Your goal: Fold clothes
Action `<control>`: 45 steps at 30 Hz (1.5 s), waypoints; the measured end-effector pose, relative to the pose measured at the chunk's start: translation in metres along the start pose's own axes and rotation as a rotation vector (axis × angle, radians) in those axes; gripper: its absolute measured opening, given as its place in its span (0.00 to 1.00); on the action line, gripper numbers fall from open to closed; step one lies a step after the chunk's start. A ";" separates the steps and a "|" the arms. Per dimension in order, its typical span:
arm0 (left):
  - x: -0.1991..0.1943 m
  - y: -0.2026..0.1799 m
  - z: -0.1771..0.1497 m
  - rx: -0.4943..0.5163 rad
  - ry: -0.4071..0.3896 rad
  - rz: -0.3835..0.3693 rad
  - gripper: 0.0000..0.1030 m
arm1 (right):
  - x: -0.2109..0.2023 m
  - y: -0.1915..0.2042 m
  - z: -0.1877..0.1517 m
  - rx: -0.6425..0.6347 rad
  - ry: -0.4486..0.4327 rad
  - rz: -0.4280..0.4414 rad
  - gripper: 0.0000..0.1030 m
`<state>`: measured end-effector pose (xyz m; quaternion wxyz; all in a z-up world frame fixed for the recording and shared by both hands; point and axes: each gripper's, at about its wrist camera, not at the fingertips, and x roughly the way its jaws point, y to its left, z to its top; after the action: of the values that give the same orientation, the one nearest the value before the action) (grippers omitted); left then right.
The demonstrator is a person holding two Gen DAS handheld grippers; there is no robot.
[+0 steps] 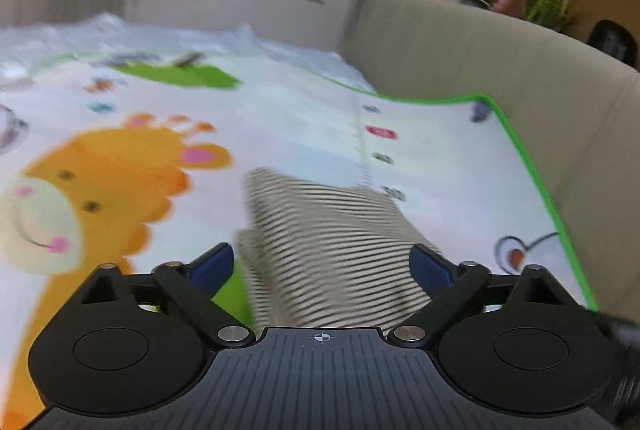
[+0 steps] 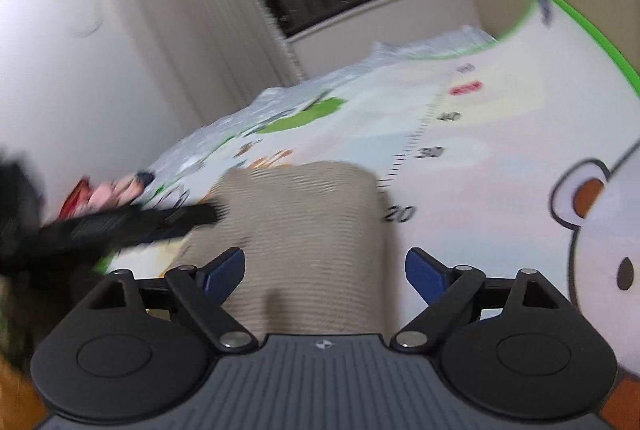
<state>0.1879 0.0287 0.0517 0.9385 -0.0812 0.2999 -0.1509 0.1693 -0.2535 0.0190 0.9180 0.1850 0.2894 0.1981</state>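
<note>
Both grippers, left [image 1: 322, 262] and right [image 2: 324, 270], hover with fingers released over the folded striped garment [image 1: 320, 246].

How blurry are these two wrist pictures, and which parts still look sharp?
Left wrist view: motion blur smears the striped garment and play mat; the open left gripper stays sharp, edges bend from the fisheye. Right wrist view: heavier blur, stripes nearly washed out on the garment, the left gripper streaked; the open right gripper stays crisp.
</note>
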 end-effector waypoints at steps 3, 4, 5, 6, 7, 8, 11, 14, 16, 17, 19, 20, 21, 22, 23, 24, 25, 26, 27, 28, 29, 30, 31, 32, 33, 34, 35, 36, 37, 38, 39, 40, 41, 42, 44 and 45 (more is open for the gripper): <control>-0.005 0.010 -0.003 -0.061 0.020 0.001 0.96 | 0.019 -0.014 0.006 0.058 0.063 0.001 0.86; -0.003 0.015 -0.004 -0.090 0.050 -0.014 0.97 | 0.027 -0.017 0.005 0.073 0.091 0.009 0.86; 0.001 0.019 -0.006 -0.119 0.084 -0.030 0.97 | 0.034 -0.018 0.004 0.084 0.113 0.018 0.86; 0.008 0.023 -0.009 -0.145 0.122 -0.041 0.97 | 0.041 -0.019 0.003 0.092 0.125 0.027 0.86; 0.014 0.026 -0.013 -0.155 0.149 -0.047 0.97 | 0.045 -0.019 0.002 0.096 0.134 0.036 0.86; 0.019 0.028 -0.018 -0.159 0.167 -0.054 0.97 | 0.046 -0.018 0.000 0.095 0.138 0.046 0.86; 0.028 0.034 -0.028 -0.195 0.184 -0.108 0.96 | 0.051 -0.015 -0.002 0.078 0.157 0.076 0.78; 0.033 0.041 -0.034 -0.244 0.183 -0.178 0.84 | 0.060 -0.001 -0.001 0.035 0.180 0.085 0.73; 0.033 0.045 -0.036 -0.248 0.173 -0.204 0.76 | 0.067 0.008 0.002 0.005 0.190 0.073 0.72; 0.032 0.047 -0.035 -0.246 0.165 -0.207 0.74 | 0.072 0.012 0.005 0.000 0.199 0.074 0.71; 0.031 0.052 -0.033 -0.244 0.147 -0.208 0.71 | 0.082 0.020 0.011 -0.013 0.214 0.074 0.70; 0.031 0.055 -0.031 -0.245 0.137 -0.205 0.71 | 0.087 0.025 0.013 -0.023 0.218 0.073 0.70; 0.031 0.059 -0.030 -0.249 0.130 -0.201 0.70 | 0.092 0.031 0.015 -0.034 0.222 0.071 0.70; 0.031 0.065 -0.027 -0.256 0.121 -0.195 0.70 | 0.098 0.037 0.017 -0.047 0.221 0.069 0.70; 0.031 0.069 -0.025 -0.258 0.112 -0.189 0.70 | 0.105 0.043 0.018 -0.059 0.215 0.065 0.70; 0.032 0.074 -0.022 -0.256 0.100 -0.179 0.69 | 0.110 0.047 0.018 -0.066 0.210 0.063 0.70; 0.033 0.078 -0.020 -0.254 0.091 -0.169 0.69 | 0.116 0.050 0.018 -0.070 0.204 0.063 0.70; 0.035 0.082 -0.018 -0.252 0.083 -0.158 0.69 | 0.122 0.052 0.018 -0.074 0.198 0.064 0.70; 0.037 0.087 -0.016 -0.252 0.077 -0.151 0.70 | 0.126 0.053 0.017 -0.077 0.193 0.064 0.71; 0.039 0.092 -0.015 -0.259 0.074 -0.145 0.71 | 0.127 0.054 0.016 -0.077 0.187 0.064 0.72; 0.040 0.097 -0.015 -0.270 0.075 -0.145 0.71 | 0.127 0.055 0.015 -0.081 0.182 0.061 0.72; 0.040 0.100 -0.015 -0.280 0.076 -0.148 0.71 | 0.126 0.056 0.014 -0.093 0.178 0.056 0.72; 0.037 0.101 -0.013 -0.275 0.072 -0.146 0.71 | 0.124 0.057 0.015 -0.106 0.175 0.049 0.72; 0.031 0.100 -0.010 -0.259 0.052 -0.132 0.70 | 0.123 0.057 0.015 -0.116 0.174 0.042 0.72; 0.026 0.098 -0.006 -0.242 0.030 -0.117 0.69 | 0.121 0.058 0.015 -0.126 0.173 0.034 0.73; 0.018 0.095 0.000 -0.227 -0.012 -0.113 0.69 | 0.121 0.058 0.016 -0.131 0.173 0.029 0.73; 0.010 0.092 0.006 -0.212 -0.055 -0.109 0.69 | 0.121 0.059 0.016 -0.133 0.174 0.025 0.73; 0.002 0.090 0.012 -0.201 -0.093 -0.118 0.69 | 0.120 0.060 0.016 -0.136 0.174 0.021 0.73; -0.002 0.086 0.020 -0.185 -0.121 -0.135 0.71 | 0.120 0.061 0.016 -0.140 0.174 0.014 0.74; -0.003 0.081 0.027 -0.167 -0.135 -0.160 0.72 | 0.119 0.063 0.017 -0.150 0.171 0.003 0.75; 0.001 0.077 0.034 -0.151 -0.130 -0.187 0.74 | 0.115 0.066 0.017 -0.167 0.169 -0.012 0.76; 0.010 0.074 0.039 -0.144 -0.111 -0.205 0.74 | 0.109 0.069 0.018 -0.194 0.163 -0.024 0.76; 0.021 0.074 0.041 -0.146 -0.085 -0.206 0.74 | 0.101 0.072 0.019 -0.230 0.152 -0.037 0.76; 0.034 0.076 0.040 -0.155 -0.052 -0.188 0.74 | 0.092 0.076 0.019 -0.270 0.137 -0.046 0.76; 0.057 0.078 0.036 -0.165 0.000 -0.140 0.73 | 0.076 0.084 0.016 -0.341 0.105 -0.029 0.76; 0.062 0.080 0.031 -0.151 0.005 -0.109 0.73 | 0.069 0.088 0.014 -0.373 0.090 -0.015 0.76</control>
<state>0.2731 0.0851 0.0242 0.9193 -0.1676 0.3082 -0.1787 0.2069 -0.1490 0.0387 0.9239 0.0003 0.2899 0.2497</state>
